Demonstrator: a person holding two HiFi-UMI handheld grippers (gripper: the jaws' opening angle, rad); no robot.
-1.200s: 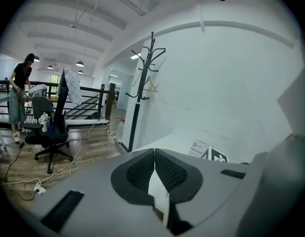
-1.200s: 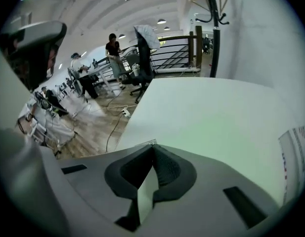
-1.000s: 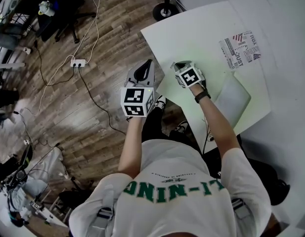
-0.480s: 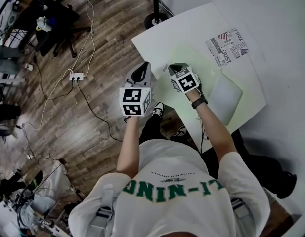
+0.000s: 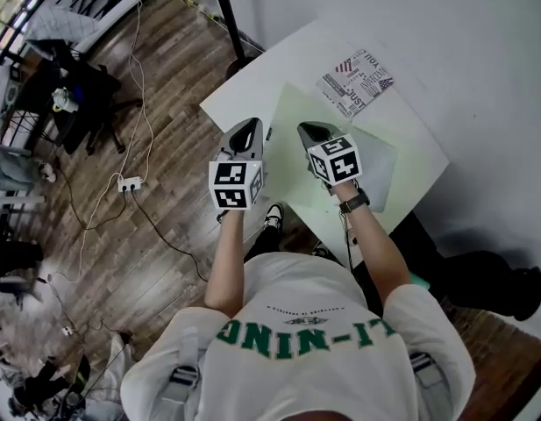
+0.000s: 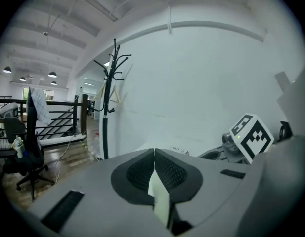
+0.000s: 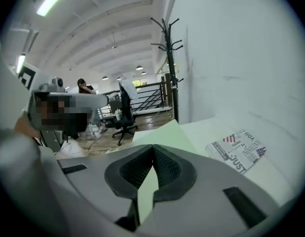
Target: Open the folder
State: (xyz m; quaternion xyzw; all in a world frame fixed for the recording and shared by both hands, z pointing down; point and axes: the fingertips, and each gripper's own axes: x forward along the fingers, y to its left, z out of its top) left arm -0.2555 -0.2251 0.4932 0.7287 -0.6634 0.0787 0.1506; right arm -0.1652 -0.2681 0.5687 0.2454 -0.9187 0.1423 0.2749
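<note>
Folder (image 5: 290, 117) pale green. Counter (image 5: 283, 67) white. Leaflet (image 5: 355, 82) white, black lettering, red-blue flag print. Marker cubes (image 5: 235, 185) black-and-white squares. Floor (image 5: 147, 235) brown wood planks. Shirt (image 5: 305, 323) white, green lettering.

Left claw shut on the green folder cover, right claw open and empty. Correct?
No: the right claw is also shut on the green folder cover, as the right gripper view shows. The left claw is shut on it, as stated.

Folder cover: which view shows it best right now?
Head view: the pale green folder cover shows nearly whole, over the table. The left gripper view shows only its edge pinched between the jaws; the right gripper view adds a corner beyond.
</note>
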